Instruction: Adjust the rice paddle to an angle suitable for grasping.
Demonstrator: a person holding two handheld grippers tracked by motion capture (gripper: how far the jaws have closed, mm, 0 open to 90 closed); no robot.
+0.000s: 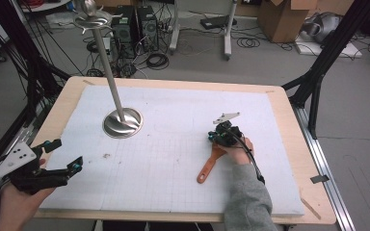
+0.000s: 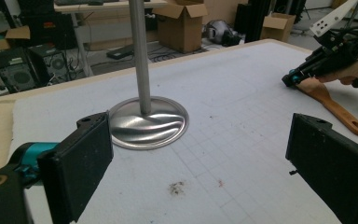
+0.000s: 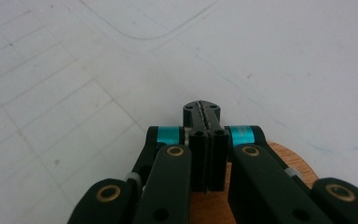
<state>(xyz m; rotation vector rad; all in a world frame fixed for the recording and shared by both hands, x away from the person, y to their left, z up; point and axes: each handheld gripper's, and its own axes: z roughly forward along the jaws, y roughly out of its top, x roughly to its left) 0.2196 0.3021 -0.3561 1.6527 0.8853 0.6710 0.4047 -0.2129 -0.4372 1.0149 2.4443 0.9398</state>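
On the white-padded desk, in the high view, a wooden spatula lies right of centre, its handle pointing toward the near edge. The right gripper rests on the spatula's blade end, well apart from the steel stand with its tall pole. The left gripper hangs over the near left corner, jaws spread wide with nothing between them.

In the left gripper view, the two black pads stand far apart, the stand's round base beyond them and the spatula at far right.

In the right gripper view, the jaws are pressed together, nothing visibly clamped, the wooden blade beneath them.
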